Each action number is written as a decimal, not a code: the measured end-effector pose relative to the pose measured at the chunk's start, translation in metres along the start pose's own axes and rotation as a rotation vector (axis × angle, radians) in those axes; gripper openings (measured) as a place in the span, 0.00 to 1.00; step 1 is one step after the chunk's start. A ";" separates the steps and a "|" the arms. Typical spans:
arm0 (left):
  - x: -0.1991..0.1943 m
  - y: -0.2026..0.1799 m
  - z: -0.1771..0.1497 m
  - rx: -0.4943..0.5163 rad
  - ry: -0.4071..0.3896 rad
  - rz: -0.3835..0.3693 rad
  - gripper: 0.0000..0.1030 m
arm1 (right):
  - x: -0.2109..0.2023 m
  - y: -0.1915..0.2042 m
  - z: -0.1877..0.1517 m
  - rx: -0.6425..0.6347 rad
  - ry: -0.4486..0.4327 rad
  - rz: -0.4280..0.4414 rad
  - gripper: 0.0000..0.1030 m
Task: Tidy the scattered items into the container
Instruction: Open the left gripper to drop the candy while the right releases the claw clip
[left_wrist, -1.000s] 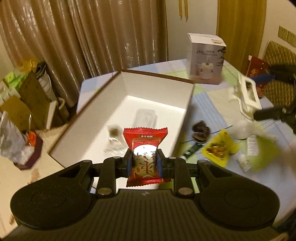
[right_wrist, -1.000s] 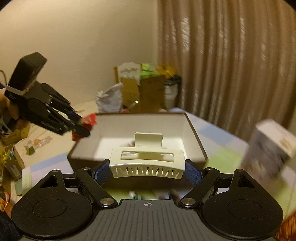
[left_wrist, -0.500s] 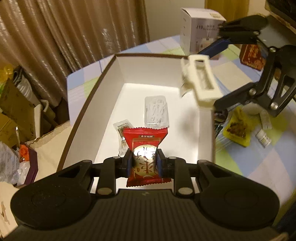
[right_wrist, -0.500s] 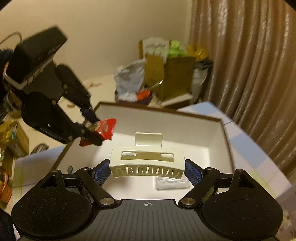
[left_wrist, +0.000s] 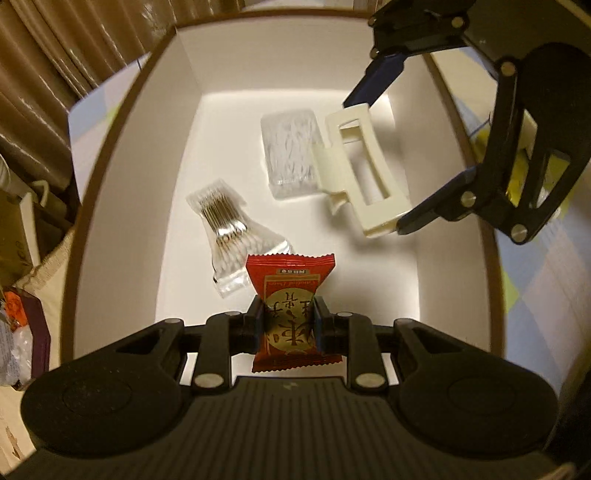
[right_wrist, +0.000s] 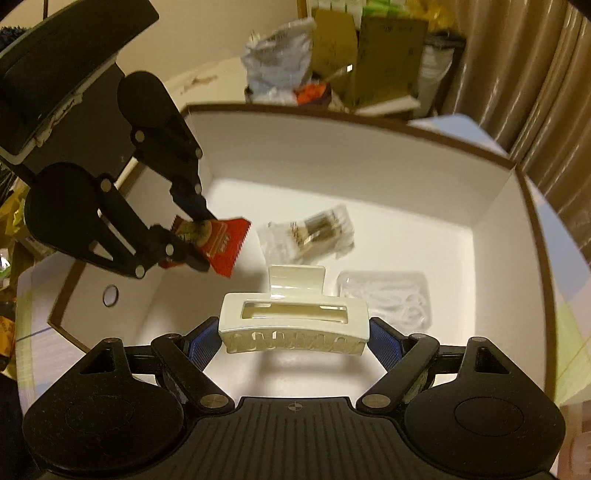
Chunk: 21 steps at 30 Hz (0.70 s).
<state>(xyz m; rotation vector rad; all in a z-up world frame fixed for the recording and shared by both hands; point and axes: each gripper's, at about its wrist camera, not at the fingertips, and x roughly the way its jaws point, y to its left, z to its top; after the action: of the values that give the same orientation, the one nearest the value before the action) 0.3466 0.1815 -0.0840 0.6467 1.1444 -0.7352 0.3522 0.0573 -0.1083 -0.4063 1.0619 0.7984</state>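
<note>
My left gripper (left_wrist: 289, 325) is shut on a red snack packet (left_wrist: 291, 306) and hangs over the white box (left_wrist: 122, 177) with a brown rim. My right gripper (right_wrist: 293, 336) is shut on a cream hair claw clip (right_wrist: 293, 326), gripped by its two ends, also above the box interior. From the left wrist view the clip (left_wrist: 365, 177) and right gripper (left_wrist: 373, 162) hover at the box's right side. From the right wrist view the left gripper (right_wrist: 194, 240) holds the packet (right_wrist: 221, 245) at the left. On the box floor lie a clear bag of cotton swabs (left_wrist: 229, 236) and a clear plastic case (left_wrist: 290, 155).
A checked tablecloth (left_wrist: 535, 280) shows to the right of the box, with a yellow packet (left_wrist: 517, 184) behind the right gripper. Curtains (left_wrist: 55, 55) hang beyond the box. Bags and cardboard clutter (right_wrist: 351, 55) stand past its far wall.
Both grippers have come down and in over the box, tilting more steeply downward. The clip and the packet stay gripped. The box floor now fills both views.
</note>
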 end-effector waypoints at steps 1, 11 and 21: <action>0.003 0.002 -0.001 -0.001 0.006 -0.005 0.21 | 0.003 0.000 0.001 0.000 0.013 0.002 0.84; 0.016 0.016 -0.001 0.003 0.029 -0.028 0.33 | 0.013 -0.002 0.000 0.008 0.061 0.025 0.84; 0.011 0.017 0.001 0.008 0.021 -0.017 0.39 | 0.016 0.012 0.006 0.015 0.094 0.028 0.84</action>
<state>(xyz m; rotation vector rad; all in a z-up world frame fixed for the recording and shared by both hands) 0.3636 0.1892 -0.0927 0.6533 1.1679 -0.7498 0.3505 0.0753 -0.1194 -0.4201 1.1630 0.8024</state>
